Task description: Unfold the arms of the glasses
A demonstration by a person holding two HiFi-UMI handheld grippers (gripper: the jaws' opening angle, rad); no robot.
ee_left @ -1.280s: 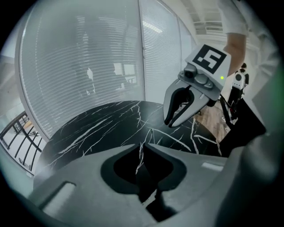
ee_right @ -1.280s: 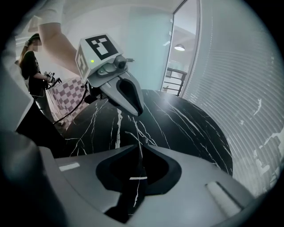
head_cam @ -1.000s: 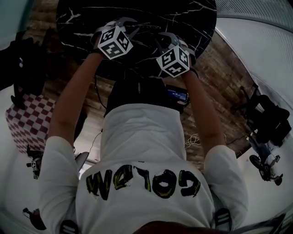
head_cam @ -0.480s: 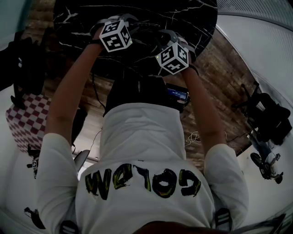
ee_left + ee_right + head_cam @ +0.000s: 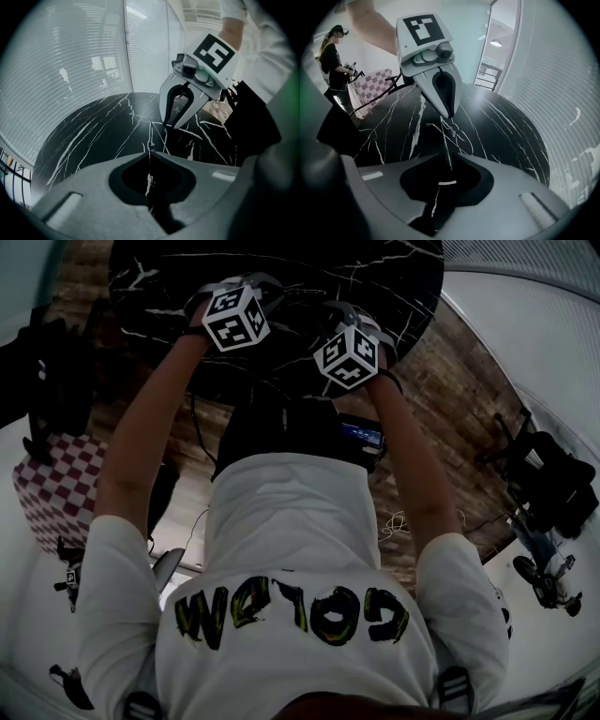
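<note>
Thin wire-framed glasses (image 5: 157, 136) lie low over the black marble table (image 5: 93, 136), between my two grippers. My left gripper (image 5: 149, 153) has just been closing and is shut on a thin wire part of the glasses. The right gripper view shows its tips (image 5: 451, 115) pinched together above the frame (image 5: 452, 131). My right gripper (image 5: 450, 155) has just been opening; a thin glasses arm runs between its jaws with a small gap on each side. It faces the left gripper (image 5: 169, 125). In the head view both grippers (image 5: 258, 285) (image 5: 330, 317) hang over the table's near side, and the glasses are lost in the dark.
The round table (image 5: 375, 277) ends close to my body. White blinds (image 5: 70, 61) stand behind it. A person (image 5: 335, 61) stands off to one side near a checkered seat (image 5: 56, 484). Dark equipment (image 5: 544, 484) sits on the floor at the right.
In the head view the right gripper's cube has slid a little farther over the table, and the left cube has shifted and rolled slightly. The jaws do not show there.
</note>
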